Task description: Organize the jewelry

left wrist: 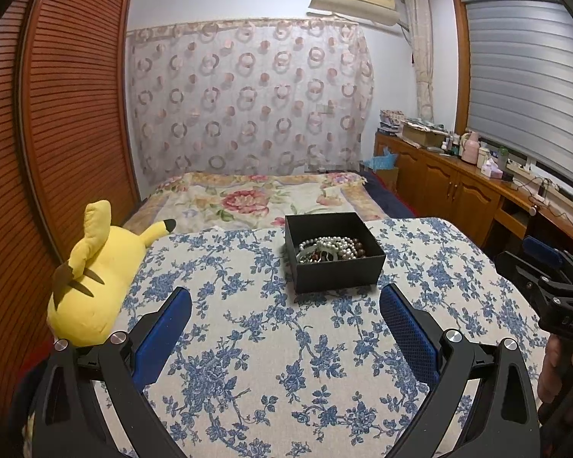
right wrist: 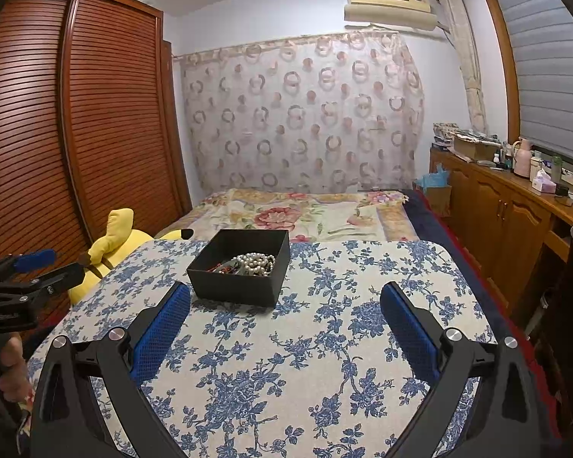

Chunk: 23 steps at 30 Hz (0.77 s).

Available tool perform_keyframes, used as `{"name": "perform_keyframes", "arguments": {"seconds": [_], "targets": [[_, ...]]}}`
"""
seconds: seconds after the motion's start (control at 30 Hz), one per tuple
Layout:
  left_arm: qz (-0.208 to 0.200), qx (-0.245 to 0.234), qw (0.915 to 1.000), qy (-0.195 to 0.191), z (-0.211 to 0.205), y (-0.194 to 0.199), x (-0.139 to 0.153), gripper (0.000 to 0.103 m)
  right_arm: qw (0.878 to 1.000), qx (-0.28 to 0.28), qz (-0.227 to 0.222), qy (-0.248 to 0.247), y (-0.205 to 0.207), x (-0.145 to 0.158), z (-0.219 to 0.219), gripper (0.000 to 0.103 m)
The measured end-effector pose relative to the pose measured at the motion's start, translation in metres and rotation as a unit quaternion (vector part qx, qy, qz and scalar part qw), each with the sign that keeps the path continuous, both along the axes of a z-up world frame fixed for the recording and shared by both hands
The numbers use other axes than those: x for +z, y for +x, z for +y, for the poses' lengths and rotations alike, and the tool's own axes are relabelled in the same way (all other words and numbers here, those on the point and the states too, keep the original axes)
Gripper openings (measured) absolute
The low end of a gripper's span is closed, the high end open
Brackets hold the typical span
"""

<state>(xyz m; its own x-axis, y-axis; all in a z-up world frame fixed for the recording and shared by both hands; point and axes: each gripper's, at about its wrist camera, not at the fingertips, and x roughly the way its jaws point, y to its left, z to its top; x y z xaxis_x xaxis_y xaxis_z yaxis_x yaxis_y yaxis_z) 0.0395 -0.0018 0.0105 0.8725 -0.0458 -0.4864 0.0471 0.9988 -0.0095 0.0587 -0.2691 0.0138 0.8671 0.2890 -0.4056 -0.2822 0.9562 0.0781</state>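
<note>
To the left of the black box (left wrist: 334, 252) a yellow plush toy (left wrist: 91, 278) lies at the edge of the flowered table top (left wrist: 248, 343); the left gripper (left wrist: 284, 328) hangs short of the box with its jaws wide apart and nothing between them; the box itself stands open, and inside it the jewelry (left wrist: 330, 250), a heap of pearl strands and darker beads, lies tangled together; to the right of the box the right gripper (right wrist: 284, 326) is held likewise, jaws spread and empty. No piece lies on the cloth outside the box. This fits pieces gathered into the box as well as a heap awaiting sorting; the pictures do not settle which, so no particular move can be called for.
</note>
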Motion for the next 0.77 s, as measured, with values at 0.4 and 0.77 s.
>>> {"name": "perform_keyframes", "arguments": {"seconds": [0.4,0.77], "targets": [[0.0,0.0,1.0,0.0,0.0,-0.0005,-0.0004,0.095,1.0,-0.001,0.0,0.001,0.0002,-0.0011,0.0003,0.1],[0.001,0.002,1.0,-0.002,0.0001,-0.0027,0.0004,0.095,1.0,-0.001,0.0,0.001,0.0002,-0.0022,0.0007,0.1]]}}
